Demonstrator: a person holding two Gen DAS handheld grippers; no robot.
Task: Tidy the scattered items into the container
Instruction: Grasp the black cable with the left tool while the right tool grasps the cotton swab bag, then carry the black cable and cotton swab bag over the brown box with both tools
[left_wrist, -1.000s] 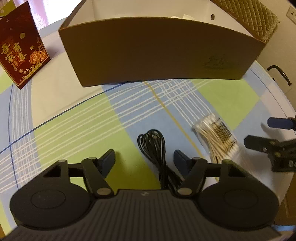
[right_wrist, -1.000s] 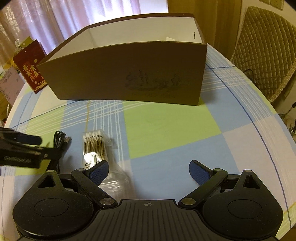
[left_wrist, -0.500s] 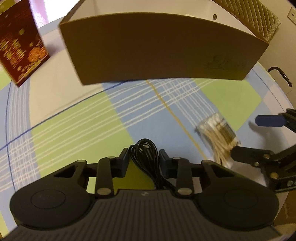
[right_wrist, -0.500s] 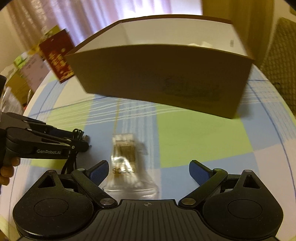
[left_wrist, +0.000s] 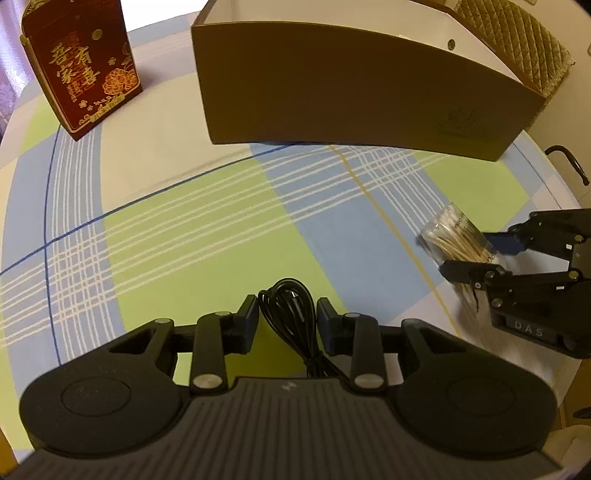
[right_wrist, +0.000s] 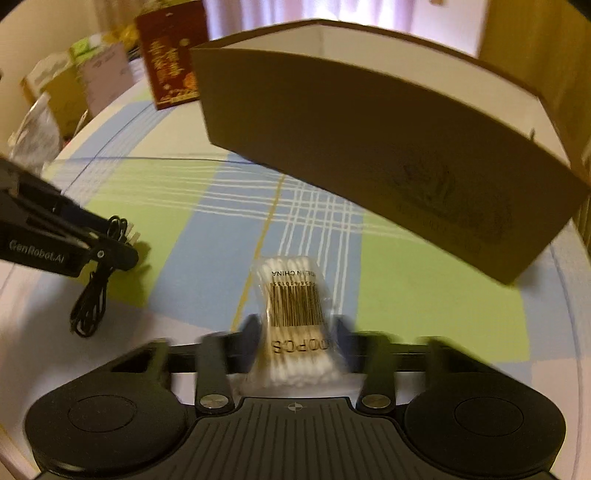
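The left claw (left_wrist: 286, 319) is closed on the coiled black cable (left_wrist: 290, 306); the right claw (right_wrist: 297, 332) is clamped around the cotton swab packet (right_wrist: 293, 306). Both items sit low over the bench (left_wrist: 184, 229), with open cloth between them and the near wall of the brown box (left_wrist: 351, 85).

A second ago both grippers hung wide open over the tabletop (left_wrist: 184, 206); now the left gripper (left_wrist: 286, 317) has drawn its fingers in against the coiled black cable (left_wrist: 291, 314), which sits pinched between them. The right gripper (right_wrist: 295, 332) has swung left toward the bag of cotton swabs (right_wrist: 295, 314) and brought its fingers in on either side of it, though that view is smeared with motion. The brown box (right_wrist: 369, 147) now looms closer and tilted there.
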